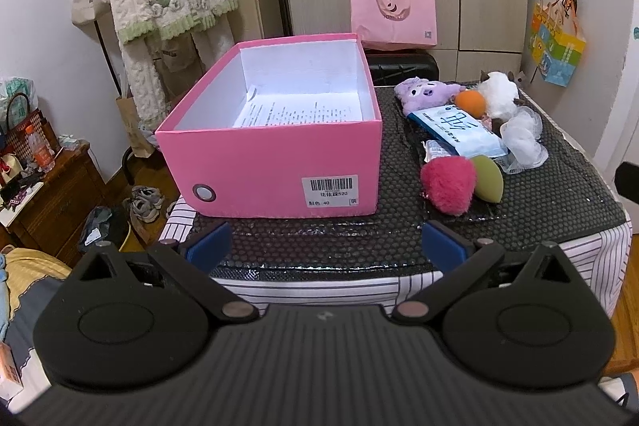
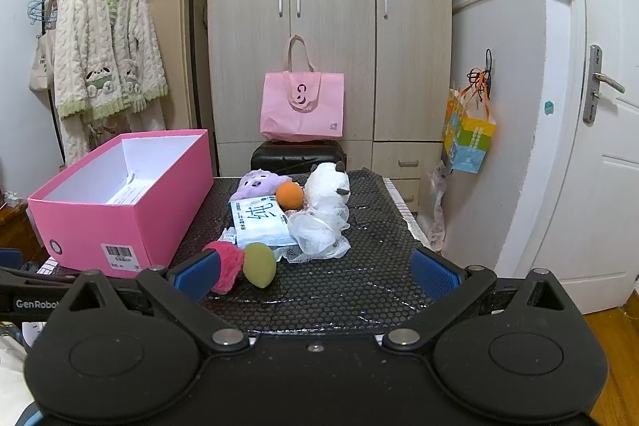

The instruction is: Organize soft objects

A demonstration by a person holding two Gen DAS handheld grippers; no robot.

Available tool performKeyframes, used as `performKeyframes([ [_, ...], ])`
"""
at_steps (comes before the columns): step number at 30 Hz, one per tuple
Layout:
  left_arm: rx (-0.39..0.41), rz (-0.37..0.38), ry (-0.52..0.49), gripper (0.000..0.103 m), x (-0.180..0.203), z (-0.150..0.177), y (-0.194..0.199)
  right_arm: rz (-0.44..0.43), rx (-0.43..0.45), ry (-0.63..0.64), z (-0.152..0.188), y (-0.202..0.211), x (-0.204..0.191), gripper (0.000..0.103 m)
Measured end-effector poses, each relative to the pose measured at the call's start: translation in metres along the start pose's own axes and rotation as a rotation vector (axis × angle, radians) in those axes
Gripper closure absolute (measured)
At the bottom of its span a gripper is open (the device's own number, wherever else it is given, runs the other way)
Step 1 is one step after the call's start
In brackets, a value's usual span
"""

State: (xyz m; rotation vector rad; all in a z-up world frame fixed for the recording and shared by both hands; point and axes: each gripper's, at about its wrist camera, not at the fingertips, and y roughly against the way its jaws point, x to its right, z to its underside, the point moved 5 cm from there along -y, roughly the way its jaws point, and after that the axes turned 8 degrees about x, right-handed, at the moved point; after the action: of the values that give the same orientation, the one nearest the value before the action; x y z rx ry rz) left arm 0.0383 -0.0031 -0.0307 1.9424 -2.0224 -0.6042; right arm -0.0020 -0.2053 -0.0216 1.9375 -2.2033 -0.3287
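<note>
Blue-padded, our left gripper (image 1: 325,250) and right gripper (image 2: 315,276) gape empty before the mat (image 2: 359,278). Only our right view shows "GenRobot" lettering. Soft toys (image 2: 259,226) lie right of the pink box (image 1: 259,162), labelled "40".

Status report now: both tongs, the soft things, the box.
Left tongs open, empty. Right tongs open, empty. Soft things piled on mat beside pink box; box holds only paper. Nothing blocking.
</note>
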Motion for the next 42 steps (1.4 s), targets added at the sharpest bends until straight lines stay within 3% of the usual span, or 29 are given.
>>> performKeyframes([
  [10, 0.046, -0.006, 0.005, 0.0, -0.003, -0.002, 0.007, -0.018, 0.108, 0.031, -0.007, 0.015, -0.006, 0.0],
  [42, 0.075, -0.004, 0.003, 0.0, -0.002, -0.005, 0.009, 0.007, 0.093, 0.02, 0.0, 0.01, -0.001, 0.0],
])
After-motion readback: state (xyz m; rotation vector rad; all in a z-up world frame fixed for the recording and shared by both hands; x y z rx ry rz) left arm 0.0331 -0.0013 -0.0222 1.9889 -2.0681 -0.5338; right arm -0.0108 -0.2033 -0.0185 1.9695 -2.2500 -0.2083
